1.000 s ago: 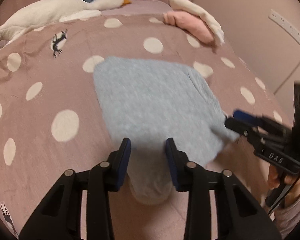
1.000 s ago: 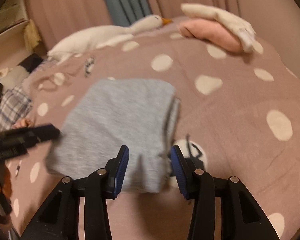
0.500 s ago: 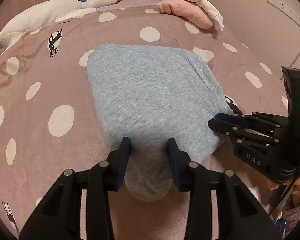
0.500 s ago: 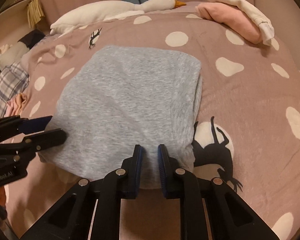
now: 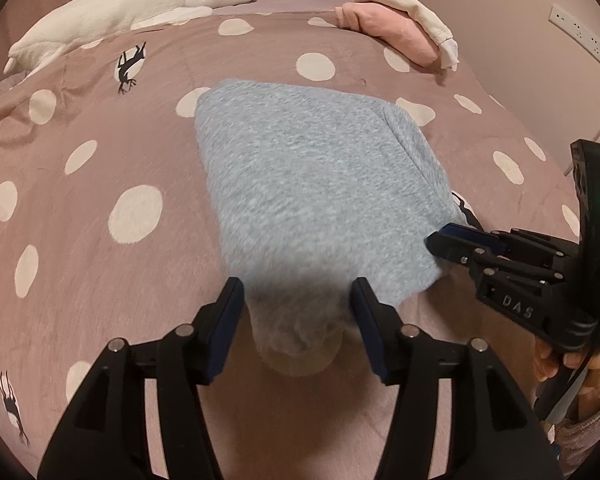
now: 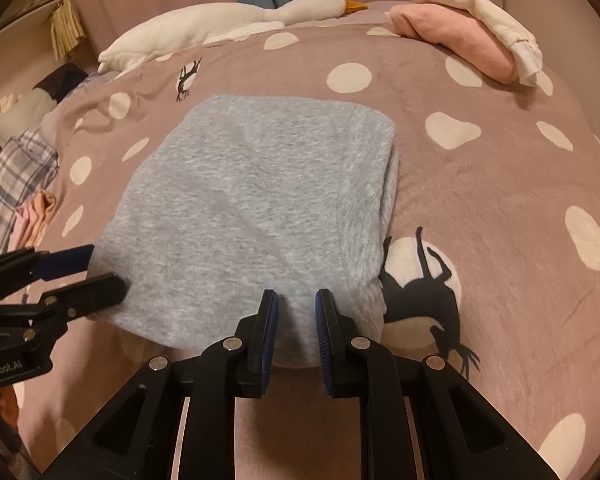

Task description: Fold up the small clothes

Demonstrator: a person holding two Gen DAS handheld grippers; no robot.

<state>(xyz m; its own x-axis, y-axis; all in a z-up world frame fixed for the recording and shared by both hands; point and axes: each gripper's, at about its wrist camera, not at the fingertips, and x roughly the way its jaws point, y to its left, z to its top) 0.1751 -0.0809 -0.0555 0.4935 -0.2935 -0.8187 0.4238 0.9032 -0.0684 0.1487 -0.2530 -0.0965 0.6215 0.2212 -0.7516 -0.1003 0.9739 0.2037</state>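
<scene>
Grey folded garment (image 6: pixel 256 208) flat on the spotted bedspread (image 6: pixel 500 200), near edge at both grippers. Left gripper (image 5: pixel 296 304) opening, cloth between the pads but not pressed. Right gripper (image 6: pixel 296 312) pinched on the near hem. Farther back: plush goose (image 6: pixel 228 28), pink and cream folded clothes (image 6: pixel 468 36). No containers visible.

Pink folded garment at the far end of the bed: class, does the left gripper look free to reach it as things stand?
Probably yes. The left gripper is opening off the grey garment, and only bare bedspread lies before the pink garment; distance is unclear.
</scene>
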